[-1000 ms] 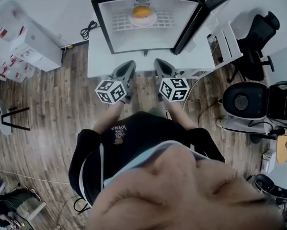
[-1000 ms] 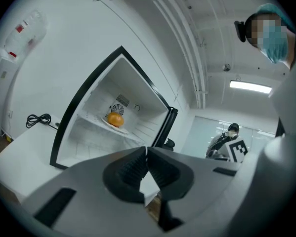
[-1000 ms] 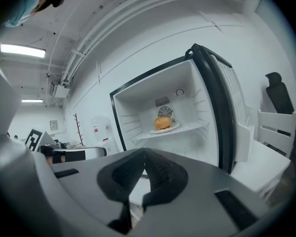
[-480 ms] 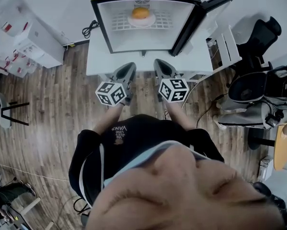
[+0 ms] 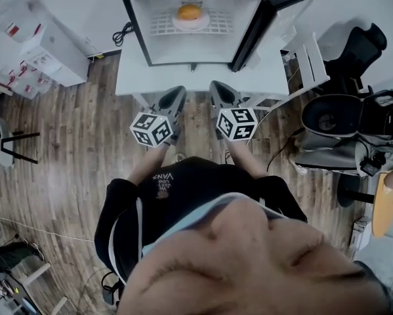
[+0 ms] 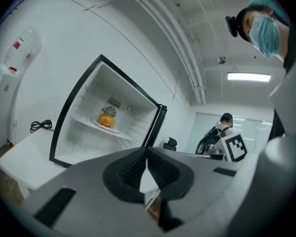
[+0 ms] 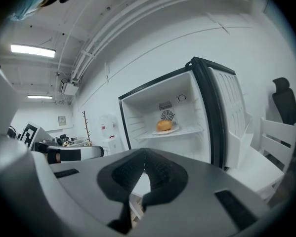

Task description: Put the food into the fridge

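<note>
The small black fridge stands open on a low white table, its door swung out to the right. Inside, an orange-brown piece of food lies on a white plate on the wire shelf; it also shows in the left gripper view and the right gripper view. My left gripper and right gripper hang side by side in front of the table's near edge, pointing at the fridge. Both are shut with nothing between the jaws, as each gripper view shows.
A white chair stands right of the table, with a black office chair and a round dark appliance beyond it. White cabinets line the left wall. A black cable lies by the fridge's left side. The floor is wood.
The fridge and table have slid a little up the head view, so the gap between them and both grippers has grown slightly. Both grippers stay shut and empty.
</note>
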`<state>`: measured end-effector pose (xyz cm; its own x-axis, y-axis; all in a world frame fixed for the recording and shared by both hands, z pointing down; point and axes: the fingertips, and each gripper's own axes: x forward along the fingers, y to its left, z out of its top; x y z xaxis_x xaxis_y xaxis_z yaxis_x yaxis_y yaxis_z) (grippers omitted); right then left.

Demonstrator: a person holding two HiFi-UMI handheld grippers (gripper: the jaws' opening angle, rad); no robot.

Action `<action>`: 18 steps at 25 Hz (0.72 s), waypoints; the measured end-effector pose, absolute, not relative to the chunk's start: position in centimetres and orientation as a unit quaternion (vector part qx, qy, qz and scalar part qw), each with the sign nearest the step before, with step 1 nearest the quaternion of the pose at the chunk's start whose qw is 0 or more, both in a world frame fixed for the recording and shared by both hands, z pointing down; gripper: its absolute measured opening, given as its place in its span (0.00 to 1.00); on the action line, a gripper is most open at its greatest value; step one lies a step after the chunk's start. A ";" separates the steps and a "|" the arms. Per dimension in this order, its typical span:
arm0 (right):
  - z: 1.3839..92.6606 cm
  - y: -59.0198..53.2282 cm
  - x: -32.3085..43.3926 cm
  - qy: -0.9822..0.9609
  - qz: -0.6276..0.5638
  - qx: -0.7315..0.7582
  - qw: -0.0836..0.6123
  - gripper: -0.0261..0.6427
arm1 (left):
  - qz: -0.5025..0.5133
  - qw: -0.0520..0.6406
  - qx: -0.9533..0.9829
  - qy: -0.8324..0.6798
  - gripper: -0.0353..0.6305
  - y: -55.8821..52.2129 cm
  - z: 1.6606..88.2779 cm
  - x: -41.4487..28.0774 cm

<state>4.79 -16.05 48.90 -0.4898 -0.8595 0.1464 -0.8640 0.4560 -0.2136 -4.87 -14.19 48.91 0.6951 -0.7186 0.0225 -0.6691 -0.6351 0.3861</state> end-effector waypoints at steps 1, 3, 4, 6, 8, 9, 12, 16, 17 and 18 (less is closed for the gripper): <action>49.0 -15.9 4.8 -0.854 0.130 0.504 0.010 0.06 | -0.067 0.187 0.901 -0.387 0.09 -14.0 49.0 -4.8; 49.0 -15.5 4.9 -0.855 0.130 0.502 0.011 0.06 | -0.068 0.188 0.898 -0.392 0.09 -13.6 49.1 -4.8; 49.1 -15.2 5.0 -0.856 0.130 0.501 0.011 0.06 | -0.067 0.189 0.897 -0.394 0.09 -13.3 49.1 -4.8; 49.0 -14.7 5.0 -0.857 0.129 0.498 0.012 0.06 | -0.066 0.189 0.896 -0.397 0.09 -12.8 49.2 -4.8; 49.1 -14.3 5.0 -0.858 0.130 0.496 0.013 0.06 | -0.066 0.189 0.894 -0.402 0.09 -12.3 49.3 -4.8; 49.2 -14.1 5.1 -0.859 0.131 0.496 0.013 0.06 | -0.067 0.188 0.892 -0.405 0.09 -12.1 49.4 -4.8; 49.5 -13.4 5.4 -0.859 0.133 0.494 0.017 0.06 | -0.067 0.187 0.891 -0.409 0.09 -11.4 49.6 -4.5; 49.5 -13.0 5.6 -0.859 0.132 0.494 0.019 0.06 | -0.066 0.191 0.891 -0.407 0.09 -10.9 49.6 -4.1; 49.4 -12.9 5.6 -0.860 0.131 0.493 0.019 0.06 | -0.066 0.192 0.891 -0.407 0.09 -10.8 49.7 -4.0; 49.4 -12.8 5.6 -0.860 0.129 0.493 0.019 0.06 | -0.065 0.192 0.891 -0.407 0.09 -10.6 49.7 -3.9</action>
